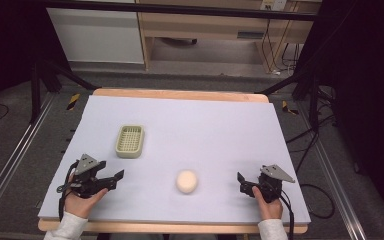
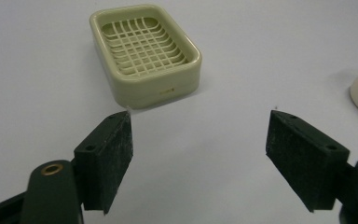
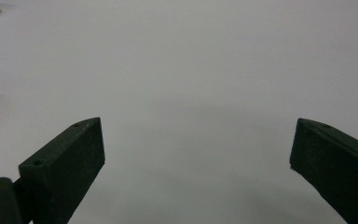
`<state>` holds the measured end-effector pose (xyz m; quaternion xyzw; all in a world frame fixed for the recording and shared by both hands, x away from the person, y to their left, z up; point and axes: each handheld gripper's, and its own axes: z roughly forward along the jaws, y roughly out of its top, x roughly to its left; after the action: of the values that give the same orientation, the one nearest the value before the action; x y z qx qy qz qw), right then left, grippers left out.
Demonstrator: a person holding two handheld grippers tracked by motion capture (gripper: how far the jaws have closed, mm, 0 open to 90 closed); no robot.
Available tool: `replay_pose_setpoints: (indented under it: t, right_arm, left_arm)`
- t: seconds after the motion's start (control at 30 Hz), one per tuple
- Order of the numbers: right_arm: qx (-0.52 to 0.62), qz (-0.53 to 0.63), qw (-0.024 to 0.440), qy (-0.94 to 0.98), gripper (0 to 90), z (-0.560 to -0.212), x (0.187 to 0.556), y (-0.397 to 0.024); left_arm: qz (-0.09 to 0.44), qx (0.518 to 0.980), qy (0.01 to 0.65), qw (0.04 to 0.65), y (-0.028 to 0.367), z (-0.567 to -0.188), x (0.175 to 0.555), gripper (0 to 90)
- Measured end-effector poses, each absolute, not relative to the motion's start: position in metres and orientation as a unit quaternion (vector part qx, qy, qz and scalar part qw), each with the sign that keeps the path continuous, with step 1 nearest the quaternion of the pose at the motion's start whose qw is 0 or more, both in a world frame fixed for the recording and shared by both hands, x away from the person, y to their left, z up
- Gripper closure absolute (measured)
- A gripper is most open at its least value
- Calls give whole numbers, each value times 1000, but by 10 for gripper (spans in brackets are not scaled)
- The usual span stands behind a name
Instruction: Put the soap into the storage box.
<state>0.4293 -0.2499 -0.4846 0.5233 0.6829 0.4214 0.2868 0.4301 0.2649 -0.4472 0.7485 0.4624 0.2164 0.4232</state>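
The left tongs rest low over the worktop with their jaws spread wide and nothing between them; the right tongs sit the same way, jaws wide apart over bare surface. Each is gripped by a hand in a white sleeve at the near edge.

Taking the soap dish as the landmark: the left tongs lie just on the near side of it, a little to its left, and in the left gripper view the dish stands straight ahead of the open jaws, clear of them. The dish is a pale green rounded rectangle with a grid floor, lying flat, its long axis running from the near edge toward the far edge of the worktop, tipped very slightly.

The soap, a pale cream rounded lump, lies nearer the person than the dish and off to its right, apart from it, between the two tongs. Its outline looks almost round, so I cannot tell its long axis. The right tongs are farther right again, well away from the dish.
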Motion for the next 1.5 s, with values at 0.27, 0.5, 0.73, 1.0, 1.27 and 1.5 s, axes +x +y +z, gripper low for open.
replay_pose_setpoints:
  t: [0.27, 0.5, 0.73, 1.0, 1.27, 1.5]
  right_arm:
    - [525, 421, 284, 683, 36, -483, 430, -250]
    - [513, 426, 292, 686, 35, -478, 429, -247]
    - [515, 424, 291, 686, 36, -474, 431, -246]
    - [515, 426, 291, 685, 32, -472, 434, -246]
    - [518, 421, 288, 687, 31, -471, 437, -243]
    - [527, 415, 292, 682, 31, -470, 439, -243]
  left_arm:
    - [214, 753, 453, 427, 256, -445, 430, 226]
    - [212, 759, 444, 425, 247, -446, 431, 225]
    - [207, 771, 432, 420, 237, -447, 432, 223]
    - [207, 778, 417, 422, 224, -445, 432, 220]
    - [202, 782, 403, 431, 212, -438, 434, 215]
    - [201, 783, 392, 439, 205, -427, 436, 212]
